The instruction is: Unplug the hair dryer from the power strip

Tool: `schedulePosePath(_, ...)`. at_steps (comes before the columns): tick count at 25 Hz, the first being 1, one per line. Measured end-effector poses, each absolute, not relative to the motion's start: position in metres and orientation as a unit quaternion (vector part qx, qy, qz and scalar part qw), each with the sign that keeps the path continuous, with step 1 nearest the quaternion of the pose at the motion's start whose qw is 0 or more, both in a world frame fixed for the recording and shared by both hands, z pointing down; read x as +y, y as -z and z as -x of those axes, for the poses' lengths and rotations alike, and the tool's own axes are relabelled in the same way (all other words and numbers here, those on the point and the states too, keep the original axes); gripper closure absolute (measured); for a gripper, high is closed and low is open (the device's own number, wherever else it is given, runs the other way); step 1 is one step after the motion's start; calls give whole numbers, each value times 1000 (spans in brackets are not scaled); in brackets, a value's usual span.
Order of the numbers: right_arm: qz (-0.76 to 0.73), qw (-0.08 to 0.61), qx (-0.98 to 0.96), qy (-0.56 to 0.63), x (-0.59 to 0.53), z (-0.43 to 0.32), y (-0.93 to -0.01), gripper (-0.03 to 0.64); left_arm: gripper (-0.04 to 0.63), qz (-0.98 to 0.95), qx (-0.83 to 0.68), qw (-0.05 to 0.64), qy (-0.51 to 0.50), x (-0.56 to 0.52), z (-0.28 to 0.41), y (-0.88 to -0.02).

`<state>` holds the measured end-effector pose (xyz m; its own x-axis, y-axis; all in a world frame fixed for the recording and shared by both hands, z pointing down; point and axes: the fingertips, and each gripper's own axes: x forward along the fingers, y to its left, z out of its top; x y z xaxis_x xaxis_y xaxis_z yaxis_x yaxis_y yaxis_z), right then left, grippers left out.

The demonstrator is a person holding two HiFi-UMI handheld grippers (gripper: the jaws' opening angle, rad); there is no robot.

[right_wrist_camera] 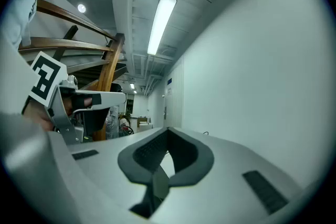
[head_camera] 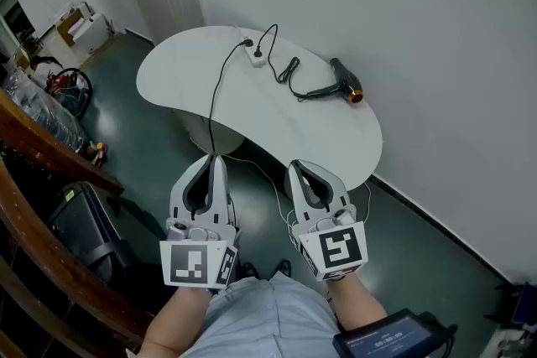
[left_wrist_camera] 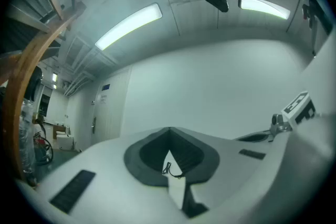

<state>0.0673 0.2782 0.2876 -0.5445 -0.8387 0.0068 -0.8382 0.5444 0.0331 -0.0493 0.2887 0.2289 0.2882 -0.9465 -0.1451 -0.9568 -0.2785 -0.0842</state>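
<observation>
So nothing's been touched yet. Both grippers are pulled in near the person's body, well short of the desk (head_camera: 252, 121). The left gripper (head_camera: 216, 162) has its jaws together with nothing in them, and so does the right gripper (head_camera: 295, 170).

The dryer (head_camera: 340, 85) is lying on its side toward the desk's right end, by the wall. Its cord (head_camera: 289, 71) squiggles back to the strip (head_camera: 257, 56), which sits near the far edge. The plug (head_camera: 258, 54) looks like it's seated in the strip, though it's tiny from here, so I can't say which socket.

How I'd do it:
- Open both grippers on the way in, since neither can grab anything while closed.
- Pin the strip flat with one gripper. It's light and will just lift off the desk otherwise.
- Grab the plug body with the other one, not the cord. A thin cord will probably slip through the pads or kink.
- Pull straight out in line with the pins, with no sideways yank.

Watch out for the second black lead (head_camera: 216, 88) running from the strip toward the near edge. I think that's the strip's own feed, so don't pull that one by mistake.
</observation>
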Motion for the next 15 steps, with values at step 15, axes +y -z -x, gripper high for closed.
schedulePosePath(15, -459, 8, -888, -28, 263, -73, -308, 615, 597, 778, 626, 56, -12, 282, 62, -248)
